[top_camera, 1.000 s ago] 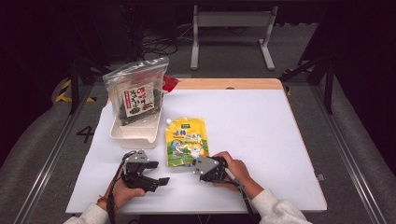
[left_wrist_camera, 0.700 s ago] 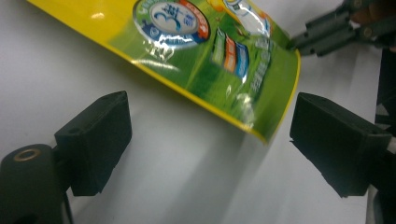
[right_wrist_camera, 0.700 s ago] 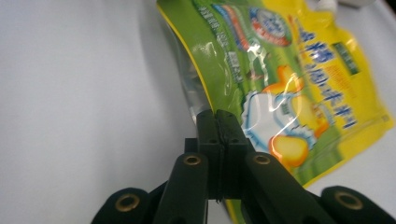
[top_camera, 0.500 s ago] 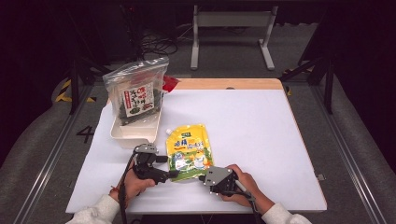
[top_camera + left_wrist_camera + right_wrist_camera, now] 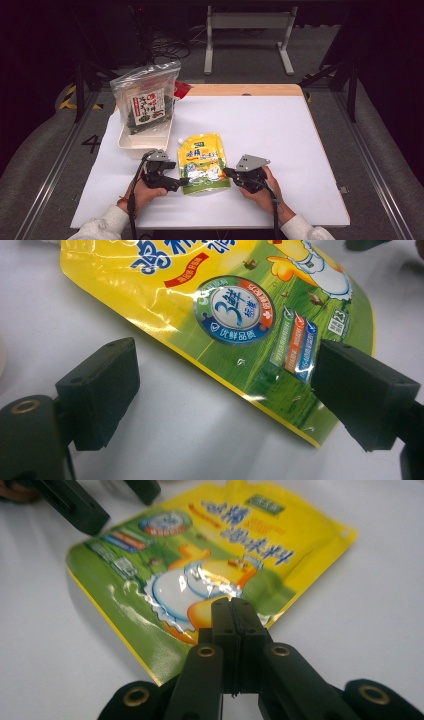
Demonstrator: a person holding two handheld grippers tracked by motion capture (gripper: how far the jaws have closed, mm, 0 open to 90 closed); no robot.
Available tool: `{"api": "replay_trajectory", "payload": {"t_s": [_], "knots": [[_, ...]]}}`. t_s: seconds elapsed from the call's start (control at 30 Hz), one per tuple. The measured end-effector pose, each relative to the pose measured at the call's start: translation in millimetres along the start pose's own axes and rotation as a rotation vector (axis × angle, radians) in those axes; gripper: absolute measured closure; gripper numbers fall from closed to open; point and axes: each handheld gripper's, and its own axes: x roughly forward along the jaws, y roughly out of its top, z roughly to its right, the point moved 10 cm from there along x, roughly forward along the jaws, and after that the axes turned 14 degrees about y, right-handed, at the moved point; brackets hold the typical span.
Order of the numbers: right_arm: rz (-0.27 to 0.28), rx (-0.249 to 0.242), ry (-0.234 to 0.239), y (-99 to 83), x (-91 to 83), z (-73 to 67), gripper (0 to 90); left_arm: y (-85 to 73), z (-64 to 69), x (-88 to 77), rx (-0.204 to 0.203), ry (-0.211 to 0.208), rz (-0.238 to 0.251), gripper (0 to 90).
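Two grippers flank a yellow-green pouch near the front of the white table.

The pouch (image 5: 201, 162) lies flat on the table (image 5: 280, 130), spout end pointing away from the person, its bottom edge near the front edge of the table. The left gripper (image 5: 182, 181) sits at the pouch's lower left corner with its jaws wide apart and nothing between the pads; in the left gripper view one jaw hangs over that corner. The right gripper (image 5: 226, 172) has its jaws pressed together, empty, the tips at the pouch's right edge. A white tray (image 5: 145, 140) holding a clear bag of seaweed (image 5: 145, 100) stands just beyond the left gripper, near the table's left edge. The right half and the far middle of the table lie bare.
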Motion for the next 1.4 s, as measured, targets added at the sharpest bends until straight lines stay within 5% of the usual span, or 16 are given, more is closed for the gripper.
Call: {"api": "replay_trajectory", "payload": {"t_s": [0.13, 0.37, 0.53, 0.67, 0.73, 0.83, 0.93, 1.13, 1.4], "knots": [[-0.039, 0.000, -0.017, -5.2, 9.7, 2.7, 89.8, -0.8, -1.5, -2.3, -0.055, -0.011, 0.004, 12.5], [-0.056, -0.014, -0.034, -5.5, 11.9, 3.0, 90.0, 3.9, -0.2, 2.9, -0.060, -0.020, 0.012, 7.6], [-0.049, -0.014, -0.032, -5.7, 11.8, 3.2, 90.0, 12.0, 6.3, 5.0, -0.159, -0.148, 0.014, 7.9], [-0.041, -0.003, -0.025, -6.0, 11.5, 3.7, 90.0, 19.9, 12.2, 7.3, -0.279, -0.252, 0.028, 8.3], [-0.041, -0.006, -0.026, -6.2, 11.6, 3.8, 89.9, 21.6, 16.4, 8.9, -0.288, -0.281, 0.019, 8.4], [-0.038, -0.001, -0.017, -6.6, 11.7, 4.2, 89.9, 24.8, 23.7, 12.6, -0.276, -0.293, 0.012, 10.8], [-0.041, -0.007, -0.021, -6.7, 11.8, 3.9, 89.9, 27.9, 26.3, 19.4, -0.210, -0.230, -0.003, 17.5], [-0.041, -0.024, -0.028, -6.8, 11.8, 3.7, 89.8, 31.2, 19.3, 22.7, -0.211, -0.207, 0.010, 47.5], [0.000, -0.025, -0.035, -4.7, 4.3, 5.0, 77.9, 37.5, 26.0, 8.0, -0.044, -0.167, 0.102, 72.7]]}}
